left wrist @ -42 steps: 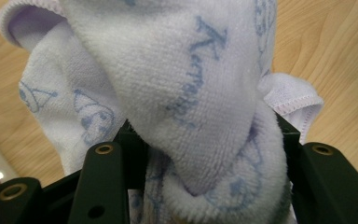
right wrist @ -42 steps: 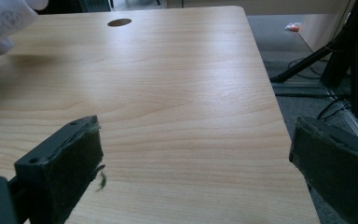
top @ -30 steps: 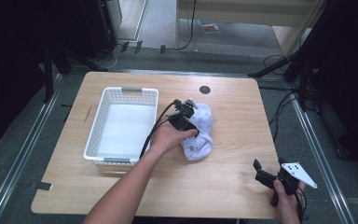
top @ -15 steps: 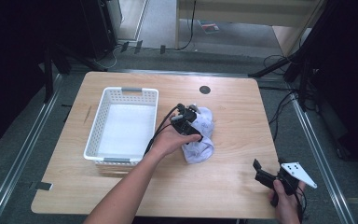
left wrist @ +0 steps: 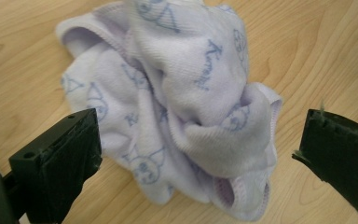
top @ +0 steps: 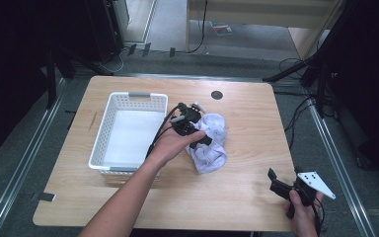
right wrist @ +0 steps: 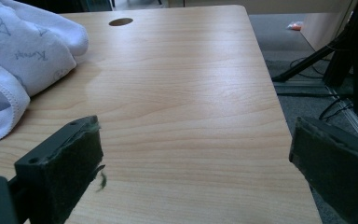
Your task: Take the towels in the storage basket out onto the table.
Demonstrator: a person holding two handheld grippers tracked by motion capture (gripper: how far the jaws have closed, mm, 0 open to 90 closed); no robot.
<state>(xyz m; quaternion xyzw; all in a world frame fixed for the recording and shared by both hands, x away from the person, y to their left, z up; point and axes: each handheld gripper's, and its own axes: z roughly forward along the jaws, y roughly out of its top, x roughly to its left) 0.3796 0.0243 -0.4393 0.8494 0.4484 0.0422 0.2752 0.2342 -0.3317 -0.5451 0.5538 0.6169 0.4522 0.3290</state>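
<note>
One wooden table [top: 246, 148] carries two things: one white basket [top: 128, 131] on its left half and one crumpled pale-lilac cloth [top: 211, 143] just right of the basket, near the table's middle; the cloth is printed with small blue figures and lettering, and it lies in a loose heap flat on the wood, apart from the basket's wall.

The left gripper [top: 190, 129] is held over the cloth's left edge, the person's left hand [top: 170, 145] wrapped round its body; in the left gripper view its two black jaws stand wide apart with the cloth [left wrist: 177, 107] between and below them, neither jaw pressing it.

The right gripper [top: 280, 186] sits at the table's near right corner, well apart from the cloth, in the right hand [top: 303, 215]; its jaws are spread wide over bare wood [right wrist: 182, 107] and hold nothing.

One round dark hole [top: 216, 95] marks the tabletop near its far edge.
</note>
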